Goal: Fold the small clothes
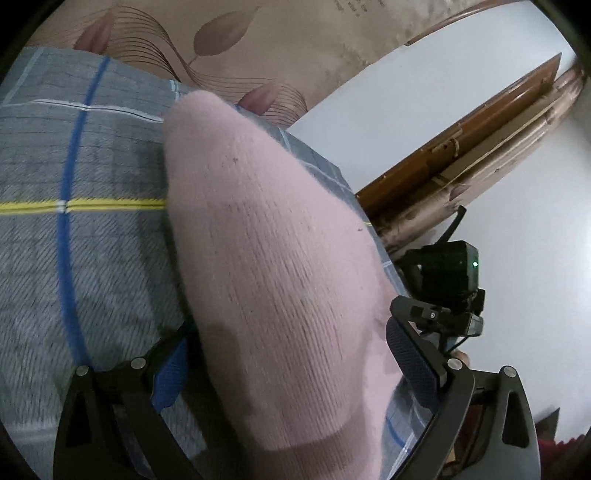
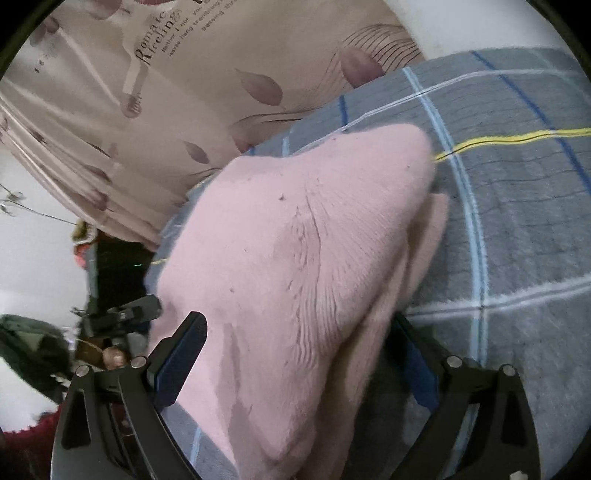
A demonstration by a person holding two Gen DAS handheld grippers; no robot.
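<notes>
Left wrist: grey plaid blanket (image 1: 92, 240) — leaf-print curtain (image 1: 221, 33), perhaps — behind.

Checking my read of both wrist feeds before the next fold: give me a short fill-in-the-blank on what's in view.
1. The knitted garment between the jaws is ____ in colour.
2. It lies on a grey checked blanket crossed by one thin ____ stripe.
3. The right gripper has its jaws ____, with the garment between them.
4. Behind the blanket hangs a beige curtain printed with ____.

Missing words: pink; yellow; open; leaves
</notes>
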